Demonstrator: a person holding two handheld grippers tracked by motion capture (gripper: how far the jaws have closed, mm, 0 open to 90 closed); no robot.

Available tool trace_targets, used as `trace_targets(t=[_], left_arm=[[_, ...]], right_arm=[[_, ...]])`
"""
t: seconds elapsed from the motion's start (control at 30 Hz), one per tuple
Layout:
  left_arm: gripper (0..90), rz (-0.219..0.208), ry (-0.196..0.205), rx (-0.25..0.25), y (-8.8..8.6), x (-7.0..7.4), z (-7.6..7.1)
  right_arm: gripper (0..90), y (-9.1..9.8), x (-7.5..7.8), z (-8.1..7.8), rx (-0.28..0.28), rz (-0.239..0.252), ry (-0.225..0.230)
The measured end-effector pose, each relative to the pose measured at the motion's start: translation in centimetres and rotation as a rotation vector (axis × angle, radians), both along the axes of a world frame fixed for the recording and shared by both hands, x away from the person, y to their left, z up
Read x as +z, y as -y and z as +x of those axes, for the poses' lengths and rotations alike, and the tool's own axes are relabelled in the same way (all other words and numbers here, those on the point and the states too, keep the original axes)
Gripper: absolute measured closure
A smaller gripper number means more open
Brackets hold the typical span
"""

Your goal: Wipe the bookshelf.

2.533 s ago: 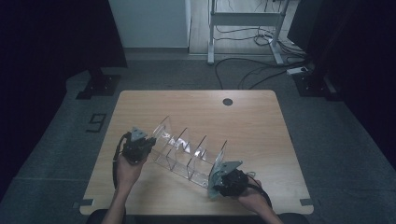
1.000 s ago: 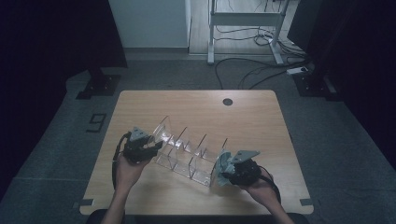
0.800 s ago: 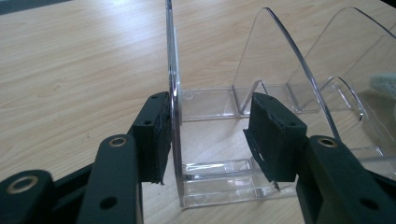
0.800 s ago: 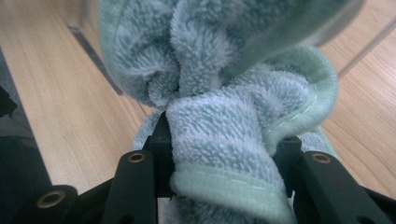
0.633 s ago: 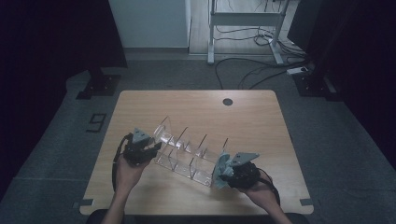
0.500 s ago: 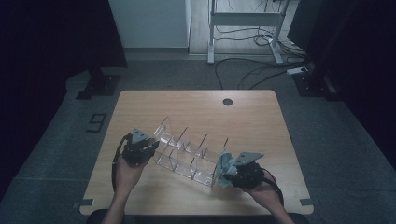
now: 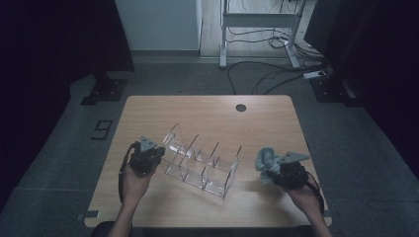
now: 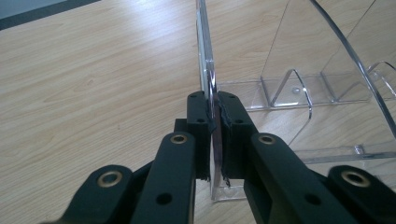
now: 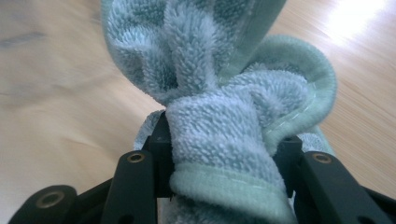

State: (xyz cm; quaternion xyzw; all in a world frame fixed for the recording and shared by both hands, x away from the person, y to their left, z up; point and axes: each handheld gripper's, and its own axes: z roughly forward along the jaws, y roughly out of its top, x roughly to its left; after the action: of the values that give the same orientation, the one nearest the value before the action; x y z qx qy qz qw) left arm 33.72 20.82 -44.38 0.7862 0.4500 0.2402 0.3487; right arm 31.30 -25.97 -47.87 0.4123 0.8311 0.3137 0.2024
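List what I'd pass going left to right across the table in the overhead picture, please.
Left gripper pinching the end wall of the clear plastic organizer → the organizer itself → light blue cloth → right gripper clutching that cloth.

Left hand-held gripper (image 8: 212,140) just closed onto clear organizer (image 7: 200,160) wall; right hand-held gripper (image 7: 276,170) with cloth (image 7: 267,162) pulled away rightward.
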Motion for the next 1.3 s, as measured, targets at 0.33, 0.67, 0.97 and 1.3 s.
trace_targets(t=[0.33, 0.67, 0.97, 1.3], left_arm=[[84.2, -0.005, 0.005, -0.004, -0.1, 0.0, 0.0], [49.0, -0.027, 0.041, -0.014, -0.1, 0.8, -0.4], [21.8, -0.068, 0.042, -0.064, -0.8, 2.0, -1.4], [14.4, -0.081, -0.016, -0.122, -2.1, 0.9, -2.7]], right_arm=[[50.7, 3.1, -3.4, 2.0, -0.11, -0.034, -0.082], [29.0, 3.5, -3.7, 2.0, -0.116, -0.037, -0.096], [21.6, 3.3, -1.2, 1.2, -0.095, 0.021, -0.013], [19.5, 1.7, 2.3, 0.1, -0.019, 0.096, 0.063]])
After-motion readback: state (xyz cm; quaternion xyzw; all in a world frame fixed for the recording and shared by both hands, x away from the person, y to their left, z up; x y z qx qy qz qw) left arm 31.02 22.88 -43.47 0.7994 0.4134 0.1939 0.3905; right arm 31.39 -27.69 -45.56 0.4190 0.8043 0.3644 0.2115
